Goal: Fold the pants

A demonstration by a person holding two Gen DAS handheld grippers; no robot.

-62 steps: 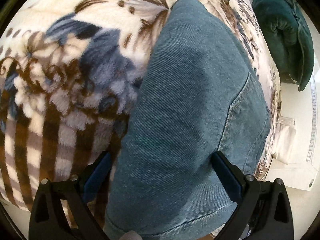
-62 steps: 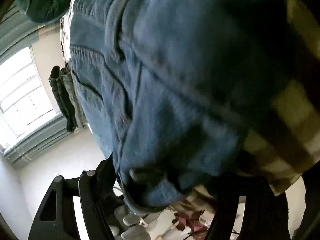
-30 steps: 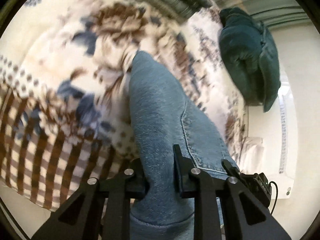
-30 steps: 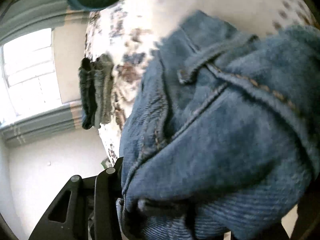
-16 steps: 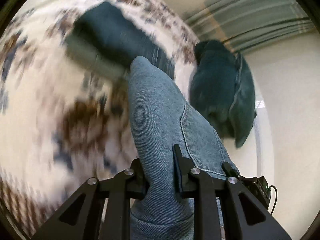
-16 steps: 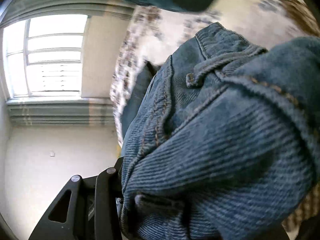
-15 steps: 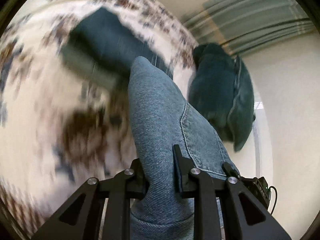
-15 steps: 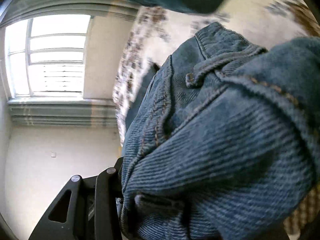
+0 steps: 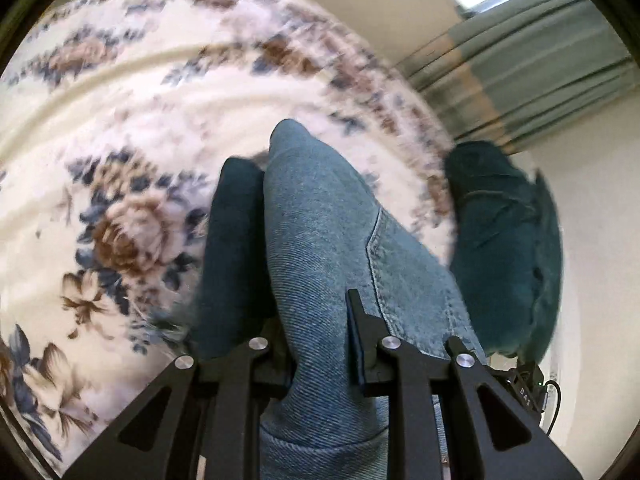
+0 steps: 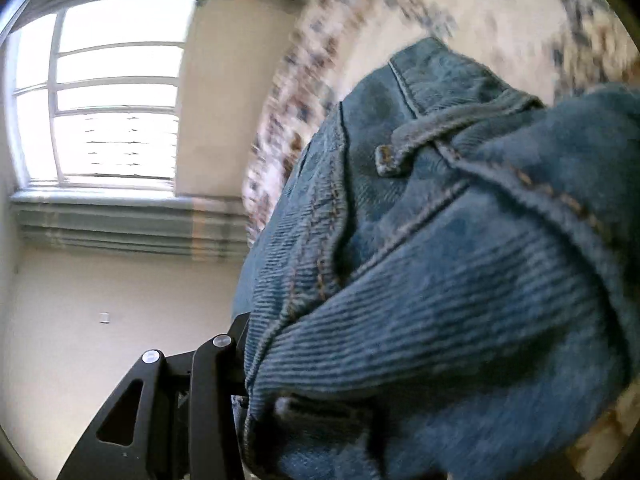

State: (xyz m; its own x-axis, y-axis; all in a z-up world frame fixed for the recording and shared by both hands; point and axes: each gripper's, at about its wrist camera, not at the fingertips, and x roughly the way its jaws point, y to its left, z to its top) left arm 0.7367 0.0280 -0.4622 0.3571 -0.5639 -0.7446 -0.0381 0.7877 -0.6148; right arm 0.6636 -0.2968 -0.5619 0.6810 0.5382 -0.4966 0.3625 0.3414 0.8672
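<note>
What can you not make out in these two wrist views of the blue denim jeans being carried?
- Right wrist: right gripper tips and one finger, buried under blue denim jeans.
- Left wrist: floral fleece blanket detail, motion-blurred.
- Left wrist: dark folded cloth, partly behind the jeans clamped by left gripper.

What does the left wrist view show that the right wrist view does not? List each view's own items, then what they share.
Left wrist view only: both fingers of the left claw pinching the jeans, a dark folded garment beside them, and a dark green cushion.
Right wrist view only: a bright window, a belt loop and waistband seams; only one finger of the right claw is visible, the rest hidden by denim.
Both: the jeans, the floral blanket, the striped curtain.
</note>
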